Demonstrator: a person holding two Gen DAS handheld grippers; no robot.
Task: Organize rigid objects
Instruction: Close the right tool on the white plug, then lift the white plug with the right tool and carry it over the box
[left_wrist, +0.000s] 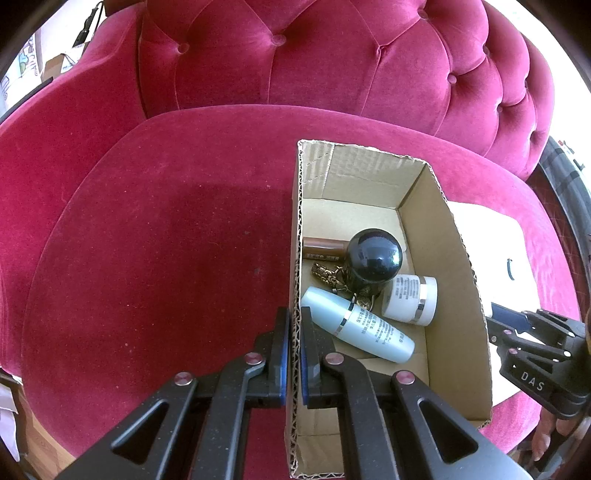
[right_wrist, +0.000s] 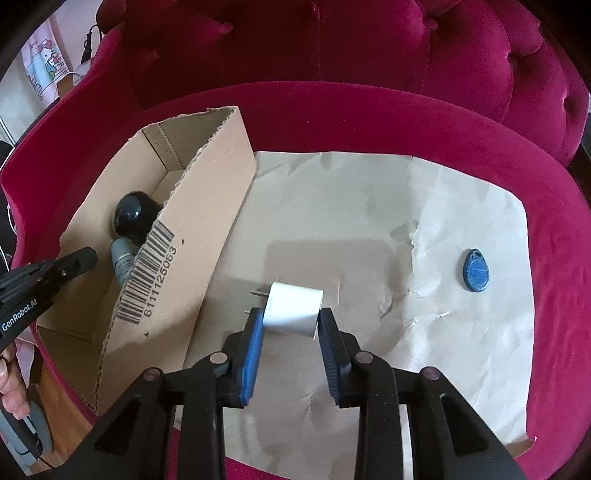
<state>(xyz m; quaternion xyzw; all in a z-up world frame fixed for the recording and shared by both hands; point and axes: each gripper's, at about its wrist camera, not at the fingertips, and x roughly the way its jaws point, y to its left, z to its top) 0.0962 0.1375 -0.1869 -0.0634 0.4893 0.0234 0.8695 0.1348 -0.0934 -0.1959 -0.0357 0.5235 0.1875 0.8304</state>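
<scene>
- Right claw (right_wrist: 290, 320) grips the white plug adapter (right_wrist: 293, 309) between its blue pads, one pad on each flat side, so the small block cannot roll or twist out; its metal prongs stick out to the claw's left, clear of the pads.
- Left claw (left_wrist: 294, 325) is clenched on the near left wall of the cardboard box (left_wrist: 458, 254), one finger inside and one outside, most likely to steady the light box on the soft cushion while things are dropped in.
- Just under the right claw lies a sheet of brown paper (right_wrist: 461, 332), which gives the loose items a flat surface instead of plush velvet.
- Left of the right claw stands the open box, its barcoded side facing the adapter, close enough for a short carry.
- Just ahead of the left claw, inside the box, rest a pale blue bottle (left_wrist: 364, 329), a white jar (left_wrist: 410, 300), a dark round-capped bottle (left_wrist: 373, 258), a brown tube (left_wrist: 325, 247) and a metal chain (left_wrist: 328, 277), already sorted.
- Farther right of the right claw, a blue key fob (right_wrist: 475, 271) sits on the paper, apart from everything, not yet collected.
- Beyond all this rises the red armchair (left_wrist: 314, 55) with its tufted back.
</scene>
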